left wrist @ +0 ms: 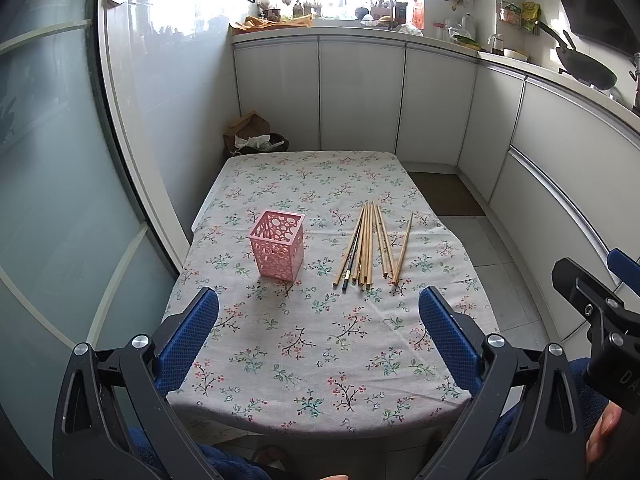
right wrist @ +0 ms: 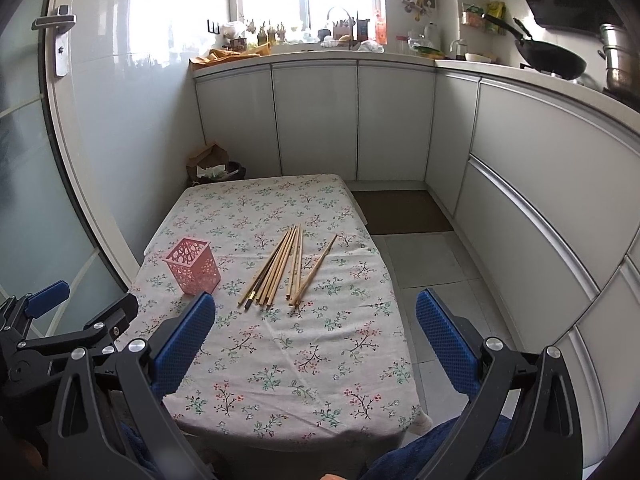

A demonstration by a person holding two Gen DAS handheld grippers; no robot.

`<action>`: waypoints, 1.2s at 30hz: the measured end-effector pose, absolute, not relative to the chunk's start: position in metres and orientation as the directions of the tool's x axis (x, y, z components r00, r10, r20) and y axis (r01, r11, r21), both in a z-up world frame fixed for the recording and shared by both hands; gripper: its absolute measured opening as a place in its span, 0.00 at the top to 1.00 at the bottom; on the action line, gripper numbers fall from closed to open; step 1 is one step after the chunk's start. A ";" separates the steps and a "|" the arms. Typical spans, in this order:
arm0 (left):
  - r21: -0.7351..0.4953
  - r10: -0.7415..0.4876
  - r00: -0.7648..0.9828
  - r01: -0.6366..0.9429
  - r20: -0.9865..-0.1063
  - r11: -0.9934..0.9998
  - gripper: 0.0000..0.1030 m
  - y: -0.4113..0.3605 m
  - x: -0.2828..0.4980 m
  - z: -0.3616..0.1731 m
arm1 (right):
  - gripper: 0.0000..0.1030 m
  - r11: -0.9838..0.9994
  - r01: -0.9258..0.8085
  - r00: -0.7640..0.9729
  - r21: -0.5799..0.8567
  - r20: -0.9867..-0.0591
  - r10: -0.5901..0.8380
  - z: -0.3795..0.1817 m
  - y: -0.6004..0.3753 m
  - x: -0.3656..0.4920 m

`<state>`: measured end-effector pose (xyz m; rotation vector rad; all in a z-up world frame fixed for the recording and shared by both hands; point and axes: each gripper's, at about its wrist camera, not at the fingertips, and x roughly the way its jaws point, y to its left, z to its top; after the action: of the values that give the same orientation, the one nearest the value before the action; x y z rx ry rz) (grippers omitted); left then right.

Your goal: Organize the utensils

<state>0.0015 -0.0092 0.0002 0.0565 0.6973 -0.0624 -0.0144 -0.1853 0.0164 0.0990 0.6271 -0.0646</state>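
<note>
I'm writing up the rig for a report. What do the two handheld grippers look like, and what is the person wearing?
Both the left gripper and right gripper are alike: black frames with triangular cut-outs and silver round bolt heads, each carrying two fingers faced with blue, finely textured pads. No cables show. White lettering on the right gripper's body is partly cut off. The person wears dark blue fleecy clothing.

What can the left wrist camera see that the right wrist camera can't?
Only the left wrist view shows a fingertip at its bottom right edge. Only the right wrist view shows the door handle and the stacked metal pots beside the wok. Both show the pink basket standing upright, the chopsticks lying loose to its right on the flowered tablecloth, and both hand-held grippers, left and right, open and empty.
</note>
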 end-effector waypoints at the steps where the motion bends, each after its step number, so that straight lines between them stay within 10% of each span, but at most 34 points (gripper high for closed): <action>1: 0.031 -0.040 0.765 0.078 -0.643 0.996 0.07 -0.010 0.001 0.000 | 0.05 0.993 0.091 0.808 0.074 -0.588 -0.031 0.016 -0.185 -0.014; 20: -0.003 -0.058 0.739 0.075 -0.671 0.997 0.07 0.000 0.021 -0.010 | 0.05 0.993 0.090 0.835 0.071 -0.550 -0.037 0.009 -0.194 0.005; 36: -0.263 -0.300 0.540 0.148 -0.786 0.953 0.09 -0.009 0.167 -0.042 | 0.05 0.818 0.193 0.529 0.543 -0.759 0.380 -0.087 -0.293 0.206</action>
<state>0.1668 -0.0087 -0.0421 -0.1720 0.9656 -0.2681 0.2056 -0.2928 -0.0872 0.6311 1.0258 0.1209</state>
